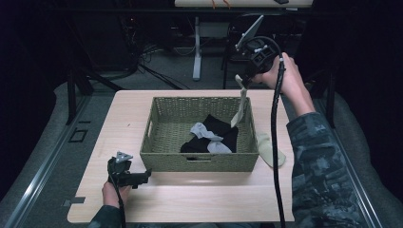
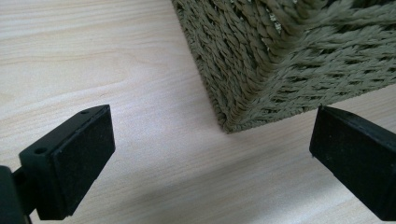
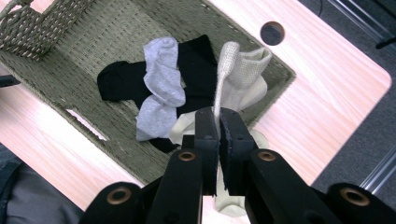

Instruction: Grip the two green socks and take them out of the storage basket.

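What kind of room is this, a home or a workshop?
Probably a lab or workshop: a person works hand-held grippers with trailing cables over a wicker basket of socks on a light wooden table, with tangled floor cables behind.

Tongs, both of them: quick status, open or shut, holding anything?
Left tongs: open, empty, beside the woven olive-green basket corner.
Right tongs: shut on a cream knitted sock, hanging above the basket.

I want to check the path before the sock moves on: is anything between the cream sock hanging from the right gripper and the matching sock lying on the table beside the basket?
Only the woven basket's right wall. The cream sock dangles from the right gripper over the basket's inside, and the second cream sock lies just outside that wall.
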A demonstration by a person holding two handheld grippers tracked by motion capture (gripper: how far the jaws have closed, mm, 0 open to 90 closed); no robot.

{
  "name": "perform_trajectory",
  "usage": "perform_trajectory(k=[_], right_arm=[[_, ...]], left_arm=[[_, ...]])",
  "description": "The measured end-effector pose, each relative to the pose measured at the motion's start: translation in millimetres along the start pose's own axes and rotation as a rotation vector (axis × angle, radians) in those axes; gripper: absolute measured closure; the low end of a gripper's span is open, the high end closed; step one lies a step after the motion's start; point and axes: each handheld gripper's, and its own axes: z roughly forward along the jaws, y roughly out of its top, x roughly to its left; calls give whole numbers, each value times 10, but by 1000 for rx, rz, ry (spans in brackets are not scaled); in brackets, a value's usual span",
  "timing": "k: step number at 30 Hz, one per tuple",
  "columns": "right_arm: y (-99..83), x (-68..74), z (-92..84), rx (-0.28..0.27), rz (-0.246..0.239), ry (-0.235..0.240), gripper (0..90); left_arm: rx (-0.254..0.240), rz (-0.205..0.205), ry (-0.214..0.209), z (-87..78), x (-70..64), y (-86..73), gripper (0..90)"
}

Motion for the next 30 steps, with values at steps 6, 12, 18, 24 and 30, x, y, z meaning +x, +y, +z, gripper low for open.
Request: perform_trajectory(k=[6,12,18,24,30], right_arm=[[-167,-142,-192,-29,31,-23,869],[-442,-360,-371,-56,81,-46,869],[-663,-540,-291,-44,132,-59,869],[-866,-697,-88,-21,173,-55,868],[-1103,-855,412,31,210,-33,865]], left_arm=[[0,-1,1,-1,-2,0,0],[-3,-1,4,0,-6,1,0],[-10,-4,10,-9,0,-3,0],[-5,-4,12,-7,-8,-1,0],[-2,3,13,5,-21,-2,0]])
